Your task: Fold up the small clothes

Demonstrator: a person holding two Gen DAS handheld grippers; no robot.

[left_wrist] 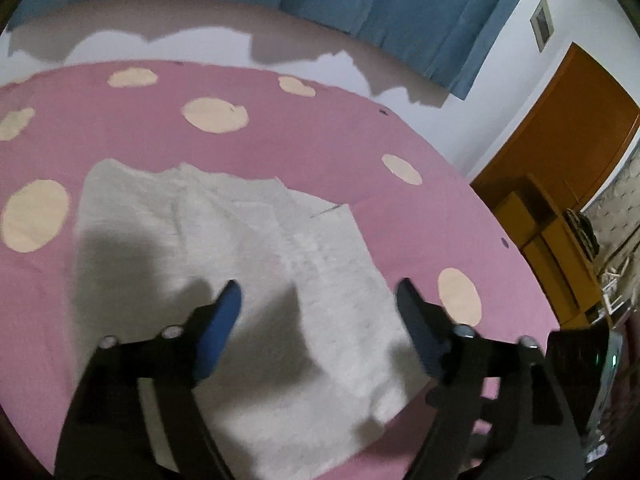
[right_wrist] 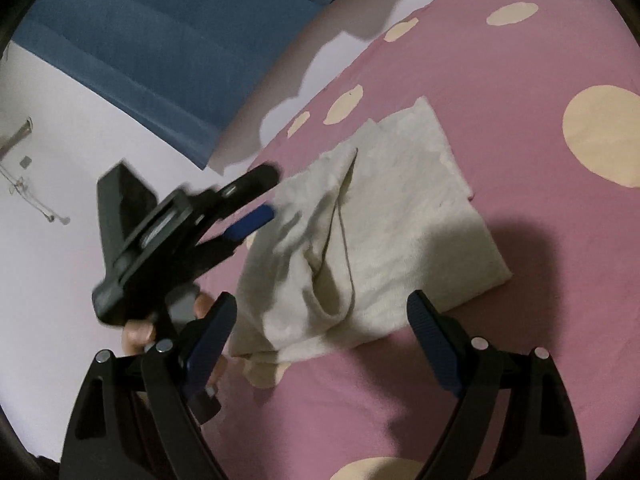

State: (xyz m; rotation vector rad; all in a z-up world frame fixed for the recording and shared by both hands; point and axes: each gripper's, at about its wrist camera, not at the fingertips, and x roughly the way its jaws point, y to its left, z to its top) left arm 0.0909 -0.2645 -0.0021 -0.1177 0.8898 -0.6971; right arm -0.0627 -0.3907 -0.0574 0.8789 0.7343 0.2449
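Note:
A cream-white small garment [left_wrist: 240, 240] lies folded on the pink bedsheet [left_wrist: 280, 136] with cream dots. In the left wrist view my left gripper [left_wrist: 318, 288] hovers just above the garment's near half, jaws wide apart with nothing between them. The right wrist view shows the same garment [right_wrist: 400, 208] with a fold gaping along its middle. My right gripper [right_wrist: 322, 300] stands open over its near edge, holding nothing. The left gripper [right_wrist: 270, 192] appears there too, at the garment's left edge, open and blurred, with a hand [right_wrist: 136, 332] holding it.
Blue curtains [left_wrist: 400, 8] hang on the white wall behind the bed. To the right stand a brown door [left_wrist: 568, 120] and a wooden cabinet [left_wrist: 548, 232]. The bed's edge curves away on the right.

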